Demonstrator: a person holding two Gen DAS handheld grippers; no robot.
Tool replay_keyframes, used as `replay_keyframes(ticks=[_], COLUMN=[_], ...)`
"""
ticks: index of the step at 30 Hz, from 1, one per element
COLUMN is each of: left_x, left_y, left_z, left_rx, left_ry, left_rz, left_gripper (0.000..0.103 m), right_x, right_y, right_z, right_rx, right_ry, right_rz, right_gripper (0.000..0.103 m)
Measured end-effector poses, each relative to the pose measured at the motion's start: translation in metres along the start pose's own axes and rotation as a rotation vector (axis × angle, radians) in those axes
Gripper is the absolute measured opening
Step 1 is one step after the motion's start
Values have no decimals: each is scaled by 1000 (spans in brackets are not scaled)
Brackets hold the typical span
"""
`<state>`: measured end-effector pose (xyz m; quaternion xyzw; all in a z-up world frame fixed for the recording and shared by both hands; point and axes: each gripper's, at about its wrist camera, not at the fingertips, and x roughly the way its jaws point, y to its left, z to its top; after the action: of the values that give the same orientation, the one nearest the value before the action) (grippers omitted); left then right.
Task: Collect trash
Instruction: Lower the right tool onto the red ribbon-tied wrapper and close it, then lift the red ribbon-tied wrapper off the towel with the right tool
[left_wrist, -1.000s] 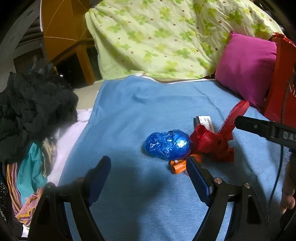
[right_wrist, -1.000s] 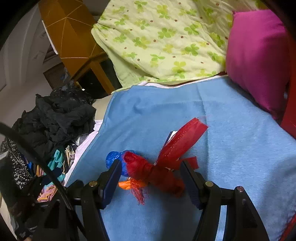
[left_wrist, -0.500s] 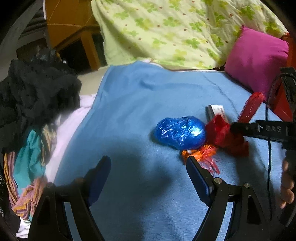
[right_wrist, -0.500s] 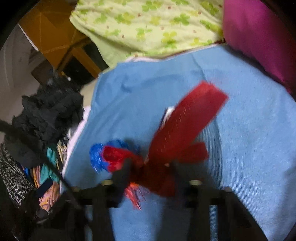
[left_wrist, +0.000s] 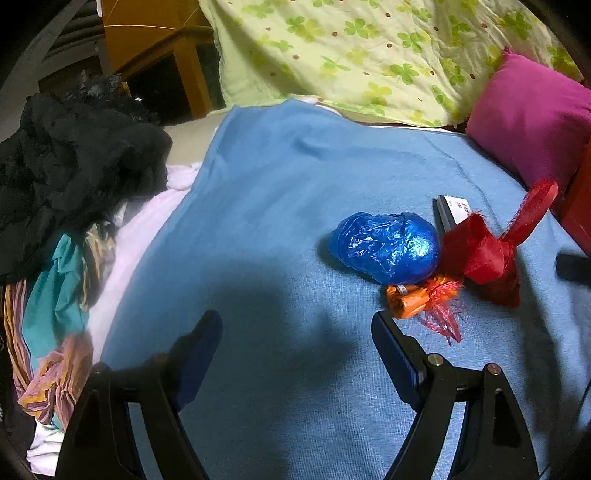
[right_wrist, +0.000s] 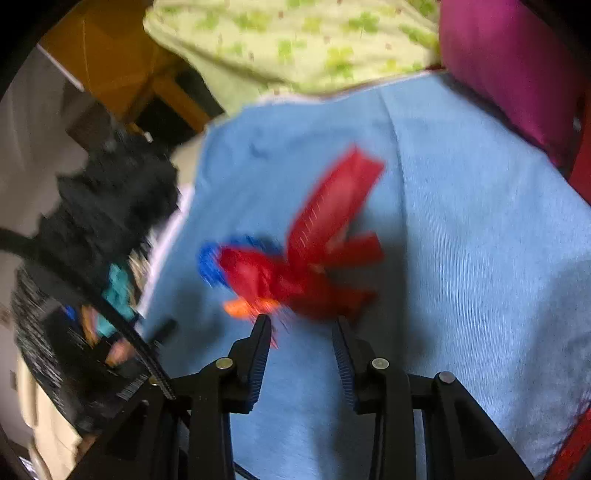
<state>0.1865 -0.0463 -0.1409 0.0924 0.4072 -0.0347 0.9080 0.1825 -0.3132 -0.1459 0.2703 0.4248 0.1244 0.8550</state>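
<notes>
A crumpled blue plastic bag (left_wrist: 388, 247), a red mesh ribbon (left_wrist: 484, 251), an orange wrapper (left_wrist: 410, 299) and a small black-and-white box (left_wrist: 450, 214) lie together on the blue blanket (left_wrist: 277, 203). My left gripper (left_wrist: 295, 325) hovers open just short of them, the orange wrapper near its right fingertip. The right wrist view is blurred. It shows my right gripper (right_wrist: 301, 325) with its jaws closing to a narrow gap and nothing between them. The red ribbon (right_wrist: 306, 266) lies just beyond its tips, with the blue bag (right_wrist: 210, 262) behind.
A heap of black and coloured clothes (left_wrist: 74, 166) fills the left side. A pink pillow (left_wrist: 528, 125) and a green flowered quilt (left_wrist: 369, 48) lie at the back. A red bag (left_wrist: 580, 206) stands at the right edge. A black cable (right_wrist: 92, 291) crosses the right view.
The right gripper's jaws narrowed from wide around the red ribbon and drew back off it; the ribbon stays on the blanket. The left gripper came lower and closer to the trash.
</notes>
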Motion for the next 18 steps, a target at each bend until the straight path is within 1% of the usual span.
replay_keyframes(ticks=[1,2,3,4,6,8,11,13,14,15,17,18], left_x=[0,1,2,3,4,5,7,8,9,9,10,11], left_y=[0,-1,-1,-1,-1,-1,-2,-3,-3,-3,0,1], left_z=[0,0,-1,-1,-2,-2,-3,-4,-5,-5,-4,-3], left_rx=[2,7,9,9,9,12,16,23,25,25,16,10], left_ry=[1,3,5,8,11,13,19,20,21,22,24,25], left_rz=[0,2,4,5,2,5,5,9,14,16,19,21], left_gripper=[83,83,83,83,83,83,83,83,83,83,83,83], right_x=[-1,1,6,10,19,32,50,61,68,74,79,77], right_y=[0,-1,-1,-1,0,-1,-7,-5,-2,1,9,15], right_z=[2,5,7,9,15,22,25,27,26,22,15,10], right_rx=[15,29,43,54,58,72,102,79,56,35,4,-23], right_ry=[-20,-27,-26,-32,-58,-62,-59,-48,-16,25,91,120], right_rz=[18,33,40,40,19,-17,-15,-13,-24,-43,-54,-59], right_gripper=[39,42,58,65,66,66,66,60,39,31,30,28])
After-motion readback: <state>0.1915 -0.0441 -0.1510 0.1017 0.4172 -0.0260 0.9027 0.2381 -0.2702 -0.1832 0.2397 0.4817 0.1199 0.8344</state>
